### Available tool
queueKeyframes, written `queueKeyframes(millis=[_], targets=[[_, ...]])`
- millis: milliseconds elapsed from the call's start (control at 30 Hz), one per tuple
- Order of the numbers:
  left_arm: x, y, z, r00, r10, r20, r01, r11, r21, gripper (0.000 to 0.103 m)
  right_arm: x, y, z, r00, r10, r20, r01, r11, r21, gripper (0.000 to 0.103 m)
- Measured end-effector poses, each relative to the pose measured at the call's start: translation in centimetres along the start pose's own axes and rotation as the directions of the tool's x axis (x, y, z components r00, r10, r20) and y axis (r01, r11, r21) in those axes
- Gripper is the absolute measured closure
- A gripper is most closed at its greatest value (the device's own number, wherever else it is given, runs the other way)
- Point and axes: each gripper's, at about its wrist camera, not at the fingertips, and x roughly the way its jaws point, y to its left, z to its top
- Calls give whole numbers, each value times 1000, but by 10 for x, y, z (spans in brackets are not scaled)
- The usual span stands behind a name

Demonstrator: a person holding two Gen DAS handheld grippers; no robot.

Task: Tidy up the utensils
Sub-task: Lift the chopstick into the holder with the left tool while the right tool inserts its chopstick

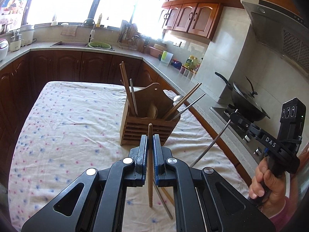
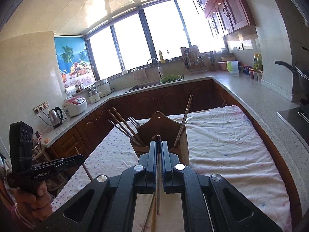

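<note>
A wooden utensil holder [image 1: 148, 123] stands on the flowered tablecloth [image 1: 67, 116]; it holds chopsticks, a spoon and a fork. My left gripper [image 1: 150, 140] is shut on a wooden chopstick [image 1: 150, 166], upright, just in front of the holder. My right gripper [image 2: 158, 145] is shut on a metal chopstick [image 2: 158, 183] close to the holder [image 2: 162, 135]. The right gripper also shows in the left wrist view [image 1: 234, 116], with the metal chopstick [image 1: 212, 143] hanging from it. The left gripper shows in the right wrist view [image 2: 81, 157], holding the wooden chopstick. More chopsticks [image 1: 164, 199] lie on the cloth below.
The table is ringed by kitchen counters [image 1: 173, 71] with dark wood cabinets. A stove with a black wok [image 1: 245, 100] is at the right. A sink [image 1: 69, 44], a green basin, a dish rack, cookers and a kettle [image 2: 55, 117] stand on the counters.
</note>
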Motion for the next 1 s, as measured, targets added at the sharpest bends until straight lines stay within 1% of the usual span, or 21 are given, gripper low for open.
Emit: queueKeyframes(millis=[267,533,700,833,1000], targets=[[-2,-3,5,1000,6,28,-6,1000,12,99,1,1,5,1000,2,17,-2,1000,-4,99],[-3,-7,18,998,7,65,-8,1000,21,99,1,-3,13,999,-1,47,1,1000,6,99],[-6,-10,38,993,10,115,-14,999,36,99,3,-3,26,997,-2,82,1,1000,9,99],[-6,-13,58,987,20,158,-28,999,46,99,6,-4,44,992,-9,126,8,1000,2,99],[-5,-15,87,972,28,233,-42,998,54,99,11,-3,69,982,-18,189,18,1000,4,99]])
